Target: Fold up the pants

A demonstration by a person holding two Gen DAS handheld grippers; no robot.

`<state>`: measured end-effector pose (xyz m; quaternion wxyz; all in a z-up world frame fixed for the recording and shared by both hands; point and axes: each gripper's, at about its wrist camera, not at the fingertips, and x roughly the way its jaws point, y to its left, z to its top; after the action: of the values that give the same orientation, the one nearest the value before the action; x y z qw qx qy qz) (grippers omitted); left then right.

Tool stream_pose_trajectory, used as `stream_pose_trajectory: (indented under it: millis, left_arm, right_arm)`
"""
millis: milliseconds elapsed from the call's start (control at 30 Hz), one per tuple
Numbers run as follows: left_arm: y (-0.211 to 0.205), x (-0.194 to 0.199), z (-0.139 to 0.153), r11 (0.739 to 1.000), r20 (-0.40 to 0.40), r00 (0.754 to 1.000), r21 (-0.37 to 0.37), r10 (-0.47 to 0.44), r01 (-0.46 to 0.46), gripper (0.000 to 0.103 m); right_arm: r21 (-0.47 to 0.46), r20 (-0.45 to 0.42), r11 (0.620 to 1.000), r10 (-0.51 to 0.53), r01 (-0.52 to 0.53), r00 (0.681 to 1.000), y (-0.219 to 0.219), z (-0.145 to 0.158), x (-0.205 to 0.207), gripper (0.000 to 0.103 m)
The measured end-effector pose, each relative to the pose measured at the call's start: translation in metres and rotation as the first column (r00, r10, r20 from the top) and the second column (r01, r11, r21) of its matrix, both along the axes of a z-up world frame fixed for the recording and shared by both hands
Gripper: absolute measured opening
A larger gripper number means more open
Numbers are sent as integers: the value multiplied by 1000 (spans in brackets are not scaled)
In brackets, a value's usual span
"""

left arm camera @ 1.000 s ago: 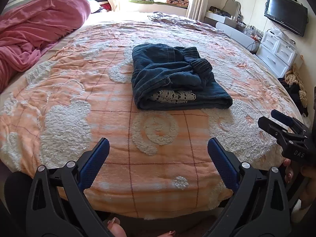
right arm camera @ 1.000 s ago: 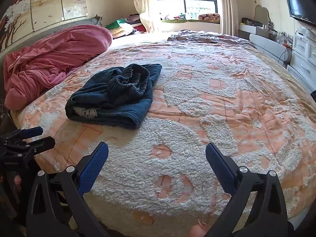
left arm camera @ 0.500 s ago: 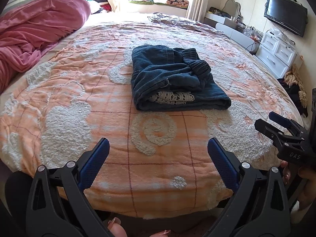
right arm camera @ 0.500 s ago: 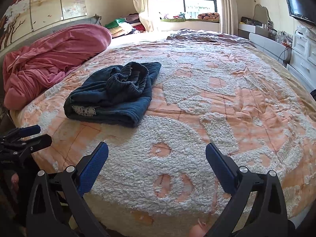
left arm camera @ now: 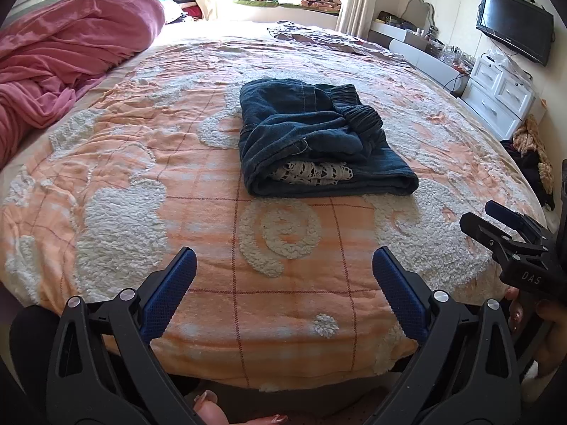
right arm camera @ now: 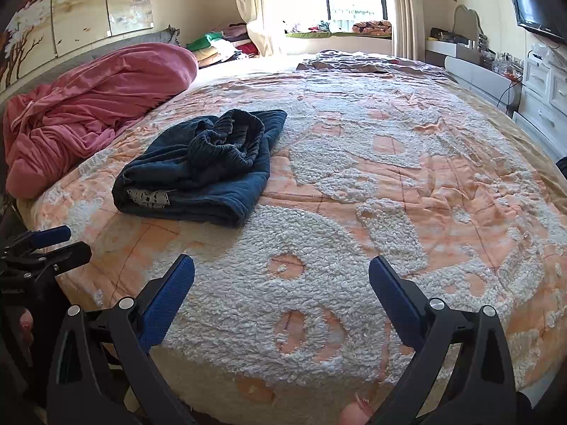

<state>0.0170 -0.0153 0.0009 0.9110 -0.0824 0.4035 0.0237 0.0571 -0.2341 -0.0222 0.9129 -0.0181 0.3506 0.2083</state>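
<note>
Pants (left arm camera: 319, 141) folded on bed (left arm camera: 283, 283); we hold left claw (left arm camera: 283, 276) and right claw (right arm camera: 281, 283) spread, empty; right claw's body lettered "DAS".

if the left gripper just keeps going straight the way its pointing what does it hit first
Most likely the orange and white bedspread, which fills the space between the open left gripper fingers. The folded dark blue pants lie further along the same line, so it would reach them only if it skimmed above the cover; depth is unclear.
</note>
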Motion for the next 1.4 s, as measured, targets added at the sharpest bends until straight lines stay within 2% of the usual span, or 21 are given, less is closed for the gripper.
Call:
stream_pose_trajectory:
  millis: [1400]
  left_arm:
    - [0, -1, 4, 1000, 4, 1000, 1, -22, 22, 93]
  right_arm:
    - [-31, -4, 999, -7, 7, 1000, 2, -5, 2, 98]
